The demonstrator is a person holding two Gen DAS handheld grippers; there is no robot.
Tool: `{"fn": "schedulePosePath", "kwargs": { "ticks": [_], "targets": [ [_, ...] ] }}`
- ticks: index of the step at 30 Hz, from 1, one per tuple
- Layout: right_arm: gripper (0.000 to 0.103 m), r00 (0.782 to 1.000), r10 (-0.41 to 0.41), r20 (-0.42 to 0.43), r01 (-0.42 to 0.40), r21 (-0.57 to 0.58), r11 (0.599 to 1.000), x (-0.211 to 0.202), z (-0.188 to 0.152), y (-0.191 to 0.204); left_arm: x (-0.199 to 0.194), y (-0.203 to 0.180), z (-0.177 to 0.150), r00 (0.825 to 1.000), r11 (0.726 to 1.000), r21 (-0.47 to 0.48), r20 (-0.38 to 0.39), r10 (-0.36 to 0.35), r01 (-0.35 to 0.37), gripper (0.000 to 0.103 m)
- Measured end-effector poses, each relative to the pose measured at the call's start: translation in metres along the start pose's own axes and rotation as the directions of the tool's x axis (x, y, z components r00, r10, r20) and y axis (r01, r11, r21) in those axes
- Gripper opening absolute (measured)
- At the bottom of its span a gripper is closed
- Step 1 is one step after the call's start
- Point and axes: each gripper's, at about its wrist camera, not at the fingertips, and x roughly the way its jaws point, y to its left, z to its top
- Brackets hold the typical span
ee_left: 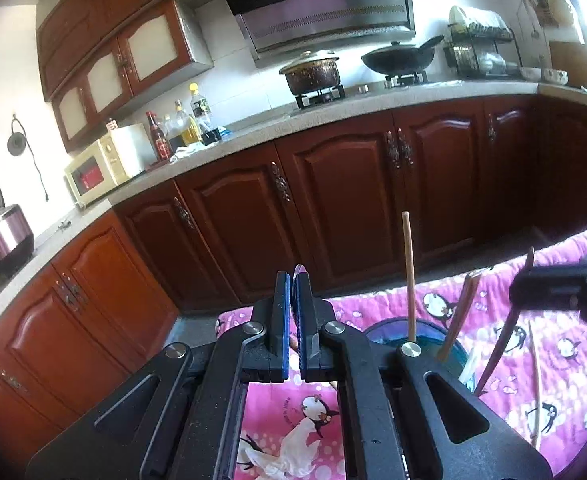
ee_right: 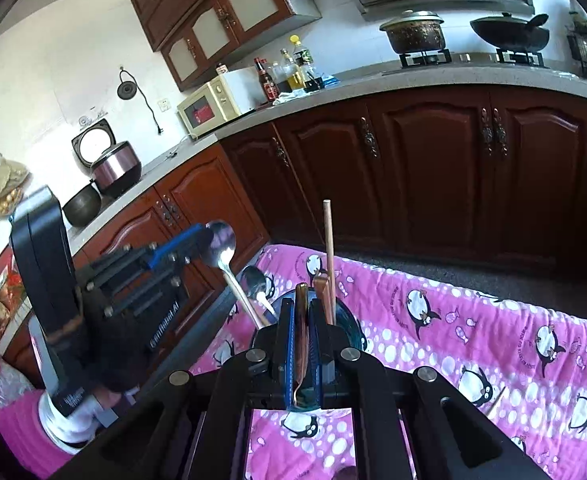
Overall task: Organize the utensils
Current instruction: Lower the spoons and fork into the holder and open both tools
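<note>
My left gripper [ee_left: 293, 276] is shut on a metal spoon [ee_left: 300, 269], gripped near its bowl. In the right wrist view the same left gripper [ee_right: 201, 236] holds the spoon [ee_right: 221, 240] up, its handle slanting down towards the blue cup [ee_right: 351, 320]. A pale chopstick [ee_right: 328, 256] stands upright in the cup, along with a second spoon [ee_right: 253, 280] and a reddish-brown flat utensil [ee_left: 459, 312]. My right gripper [ee_right: 302, 300] is shut on a thin dark brown utensil [ee_right: 301, 316] just in front of the cup. From the left wrist view the right gripper [ee_left: 521, 284] is at the right edge.
The cup [ee_left: 433, 336] stands on a pink penguin-print cloth [ee_right: 473, 320]. A loose chopstick [ee_left: 535, 380] and a white tissue [ee_left: 289, 452] lie on the cloth. Dark wooden cabinets [ee_left: 333, 200] and a grey counter with a stove, pots, bottles and a microwave run behind.
</note>
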Motion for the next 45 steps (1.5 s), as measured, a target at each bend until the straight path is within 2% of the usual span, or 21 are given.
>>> {"fn": "schedulePosePath", "kwargs": {
  "ticks": [8,15,27,37,39,40,41,42,45],
  "targets": [
    [0.006,0.999,0.031,-0.01,-0.032,-0.009,0.999,0.01,0.006,0.004,0.013,-0.001,-0.002,1.0,1.0,-0.002,-0.029,0.004,-0.004,0.002],
    [0.006,0.996,0.045,-0.077,-0.043,0.026,0.999,0.04,-0.01,-0.001,0.02,-0.011,-0.011,0.998,1.0,0.006,-0.064,-0.002,0.003,0.002],
    [0.006,0.983,0.018,-0.181,-0.002,0.087,0.996,0.081,-0.042,-0.023,0.032,-0.019,-0.022,0.993,0.999,-0.022,-0.11,-0.035,0.032,0.002],
    [0.008,0.982,0.014,-0.188,0.002,0.081,0.997,0.071,-0.045,-0.028,0.037,-0.02,-0.025,0.986,0.996,-0.059,-0.153,-0.071,0.063,0.003],
    [0.014,0.982,0.004,-0.187,0.009,0.069,0.998,0.067,-0.046,-0.026,0.037,-0.021,-0.025,0.985,0.996,-0.062,-0.157,-0.076,0.067,0.003],
    [0.017,0.983,-0.002,-0.185,0.014,0.062,0.998,0.064,-0.046,-0.026,0.037,-0.021,-0.025,0.984,0.996,-0.062,-0.157,-0.078,0.069,0.004],
    [0.025,0.983,-0.007,-0.181,0.018,0.06,0.998,0.062,-0.047,-0.025,0.037,-0.022,-0.025,0.984,0.996,-0.062,-0.157,-0.078,0.069,0.008],
    [0.029,0.985,-0.01,-0.174,0.021,0.058,0.998,0.059,-0.047,-0.025,0.036,-0.021,-0.024,0.985,0.996,-0.063,-0.157,-0.078,0.069,0.015],
    [0.03,0.987,-0.017,-0.161,0.026,0.056,0.998,0.053,-0.046,-0.024,0.033,-0.02,-0.022,0.984,0.993,-0.079,-0.15,-0.095,0.084,0.03]
  ]
}}
